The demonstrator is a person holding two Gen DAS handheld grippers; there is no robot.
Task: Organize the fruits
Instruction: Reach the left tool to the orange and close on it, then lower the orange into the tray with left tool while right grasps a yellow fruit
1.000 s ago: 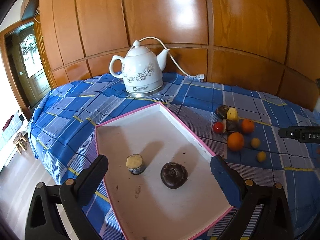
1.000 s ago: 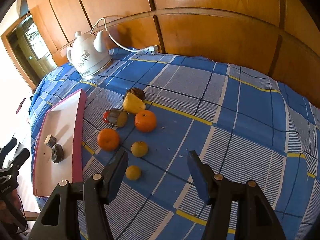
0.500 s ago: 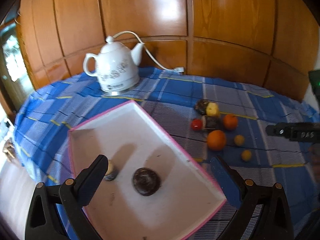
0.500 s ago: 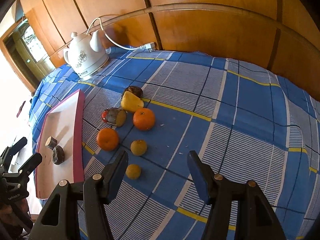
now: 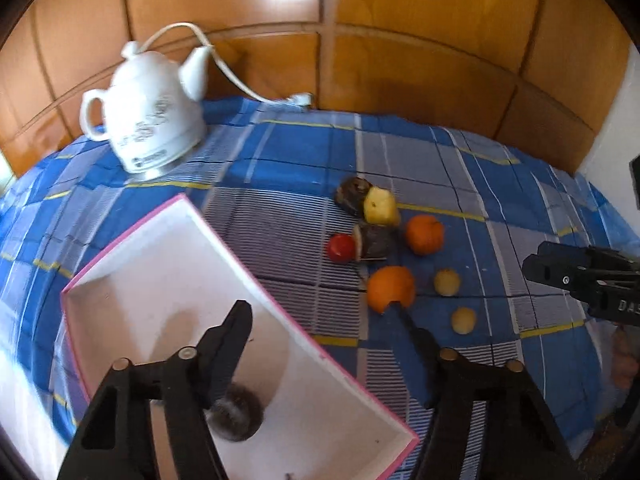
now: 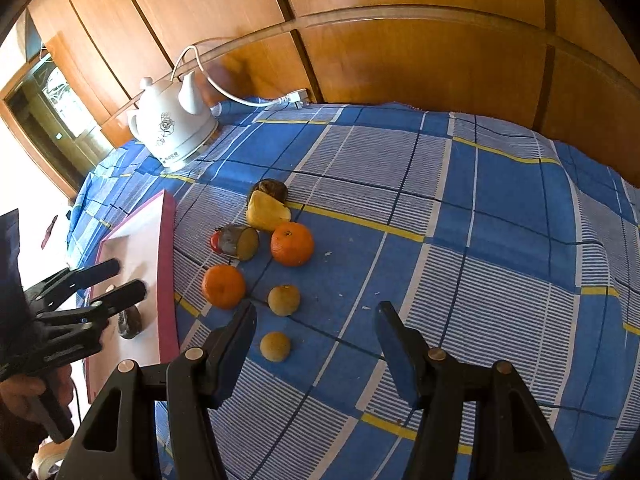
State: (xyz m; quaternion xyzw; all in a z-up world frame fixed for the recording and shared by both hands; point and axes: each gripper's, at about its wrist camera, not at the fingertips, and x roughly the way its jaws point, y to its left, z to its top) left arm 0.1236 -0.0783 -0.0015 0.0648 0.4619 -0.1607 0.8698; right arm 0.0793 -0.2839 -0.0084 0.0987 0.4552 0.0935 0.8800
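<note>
A table under a blue plaid cloth [image 6: 460, 216] runs up to a wood-panelled wall [image 6: 400, 64]. On its left part lies one white tray with a pink rim [image 5: 248, 264], and behind that stands one white electric kettle [image 6: 172, 128] with its cord trailing to a plug by the wall.

Two grippers are in view. The left gripper [image 5: 320, 320] hangs over the tray's near corner; its jaws have just been closing, yet they stand apart with nothing between them. The right gripper [image 6: 316, 320] hovers above the cloth, jaws half spread and empty.

The fruit sits in one loose cluster on the cloth, right of the tray: two oranges [image 6: 292, 244] [image 6: 223, 286], one yellow pear [image 6: 267, 211] touching one dark round fruit [image 6: 271, 189] behind it, one cut dark-skinned piece [image 6: 240, 242] lying on its side against one small red fruit [image 5: 341, 248], and two small yellowish fruits [image 6: 284, 299] [image 6: 275, 346] nearest the right gripper. In the tray lies one dark round fruit [image 5: 236, 412], blurred and partly hidden by the left finger; a second piece may sit behind that finger, but I cannot tell.
</note>
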